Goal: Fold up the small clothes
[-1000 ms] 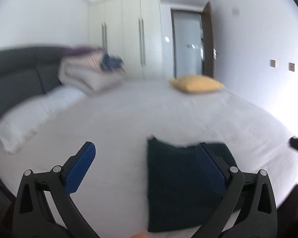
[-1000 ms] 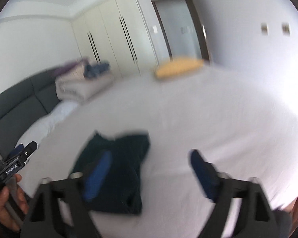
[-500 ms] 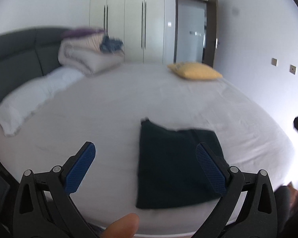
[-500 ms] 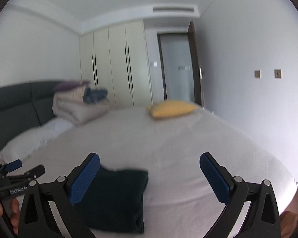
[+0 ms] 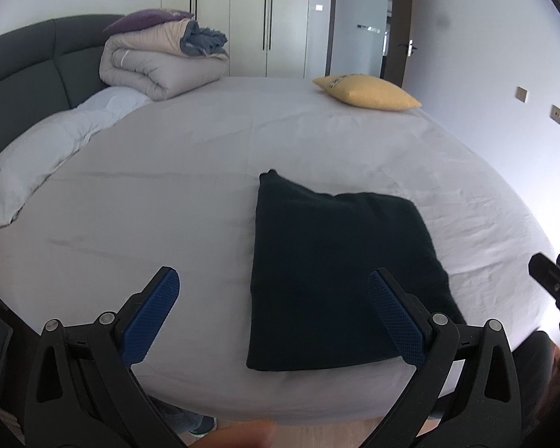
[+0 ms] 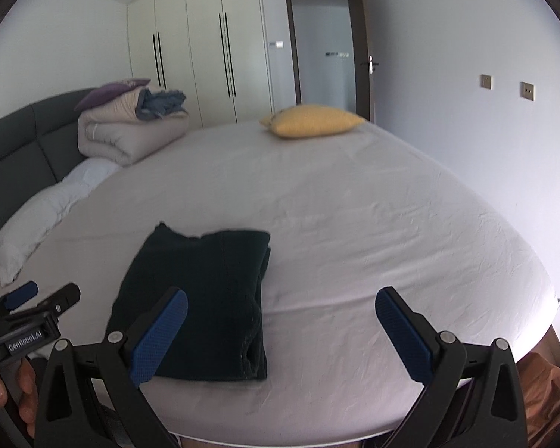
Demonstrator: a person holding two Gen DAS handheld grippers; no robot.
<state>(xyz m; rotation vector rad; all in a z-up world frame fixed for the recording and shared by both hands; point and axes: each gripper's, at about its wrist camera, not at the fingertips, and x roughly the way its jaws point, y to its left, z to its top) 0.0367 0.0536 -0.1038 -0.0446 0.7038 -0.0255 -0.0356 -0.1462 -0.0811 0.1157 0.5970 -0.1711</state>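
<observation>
A dark green garment (image 5: pixel 336 268) lies folded into a flat rectangle on the white bed sheet (image 5: pixel 205 171) near the front edge. It also shows in the right wrist view (image 6: pixel 209 295). My left gripper (image 5: pixel 272 298) is open and empty, held back from the bed edge, its right finger over the garment's near right part. My right gripper (image 6: pixel 280 321) is open and empty, to the right of the garment, its left finger in front of the garment's near edge. The left gripper also appears at the left edge of the right wrist view (image 6: pixel 30 310).
A folded beige duvet with blue cloth (image 5: pixel 160 59) and a white pillow (image 5: pixel 52 149) lie at the far left by the dark headboard (image 5: pixel 26 59). A yellow cushion (image 5: pixel 366 91) lies at the far right. Wardrobes (image 6: pixel 198 59) and a door (image 6: pixel 324 52) stand behind.
Both grippers have pulled back and risen away from the garment, so more of the bed shows. The garment lies where it was, folded. Both grippers stay open.
</observation>
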